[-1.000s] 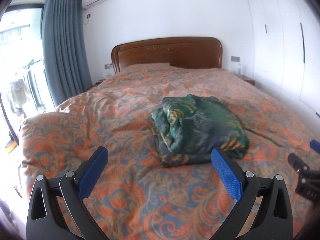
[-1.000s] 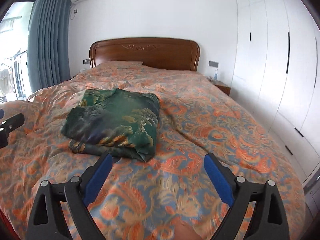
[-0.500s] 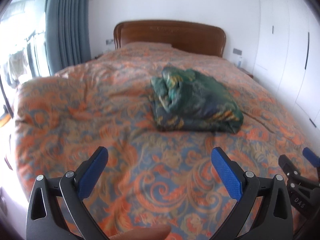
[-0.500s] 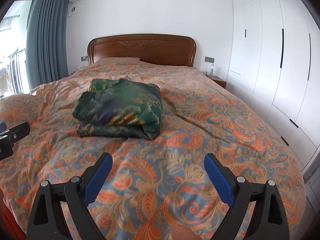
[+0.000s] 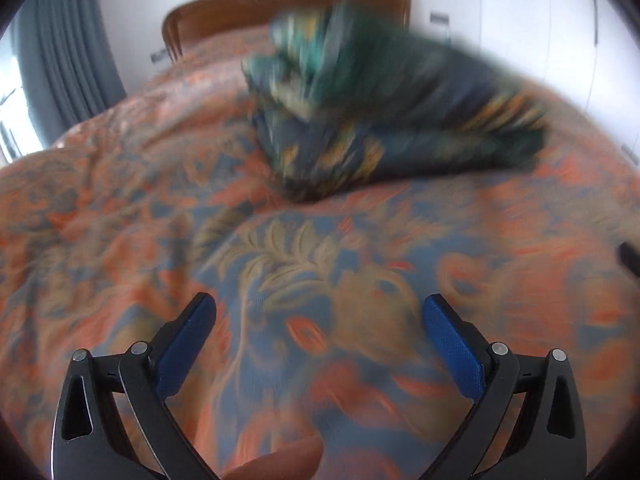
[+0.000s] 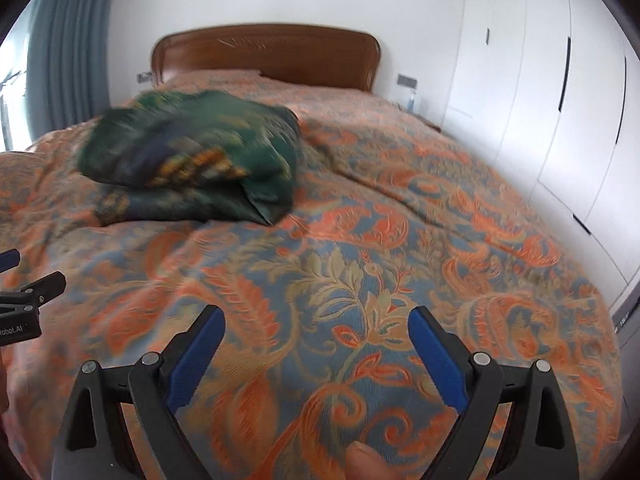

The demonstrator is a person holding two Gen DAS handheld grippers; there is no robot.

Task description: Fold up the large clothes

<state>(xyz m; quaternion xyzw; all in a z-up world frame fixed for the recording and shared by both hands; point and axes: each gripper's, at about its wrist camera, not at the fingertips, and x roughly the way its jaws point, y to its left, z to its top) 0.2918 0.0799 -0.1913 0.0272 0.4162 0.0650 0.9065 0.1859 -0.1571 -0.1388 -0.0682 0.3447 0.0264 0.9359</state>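
Observation:
A dark green patterned garment point(image 5: 384, 108) lies folded in a thick bundle on the bed, blurred in the left wrist view. In the right wrist view it point(image 6: 192, 164) sits at the upper left. My left gripper point(image 5: 320, 312) is open and empty, low over the bedspread in front of the bundle. My right gripper point(image 6: 316, 324) is open and empty, low over the bedspread to the right of the bundle. The left gripper's tip point(image 6: 28, 292) shows at the left edge of the right wrist view.
An orange and blue floral bedspread point(image 6: 400, 240) covers the bed. A wooden headboard point(image 6: 264, 54) stands at the far end. White wardrobe doors point(image 6: 560, 100) line the right side. Grey-blue curtains point(image 6: 68, 60) hang at the left.
Both grippers have dropped low over the bedspread. The left one has moved in toward the bundle, which now looms larger and blurred. Both stay open.

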